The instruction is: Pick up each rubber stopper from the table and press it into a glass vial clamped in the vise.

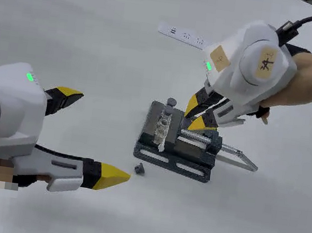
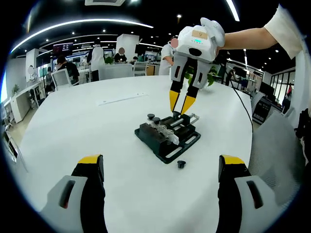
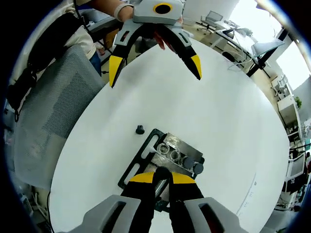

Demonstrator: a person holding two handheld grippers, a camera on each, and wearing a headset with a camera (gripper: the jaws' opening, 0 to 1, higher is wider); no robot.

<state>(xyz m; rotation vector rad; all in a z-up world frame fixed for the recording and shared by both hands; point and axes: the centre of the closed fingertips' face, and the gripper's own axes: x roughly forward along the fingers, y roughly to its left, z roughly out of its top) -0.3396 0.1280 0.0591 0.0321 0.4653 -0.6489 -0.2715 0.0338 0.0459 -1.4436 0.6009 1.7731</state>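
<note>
I find the loose stopper (image 1: 139, 168) on the tabletop (image 1: 98, 28), just ahead of my open left hand-held gripper (image 1: 99, 135), beside the vise (image 1: 173, 163).

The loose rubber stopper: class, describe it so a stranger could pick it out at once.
On the round white table, find the black metal vise near its middle. Just off its base, towards the wide-open left claw, lies a small dark rubber stopper. Unlike the dark stoppers up among the vise's clear glass vials, it sits alone on the tabletop.
</note>
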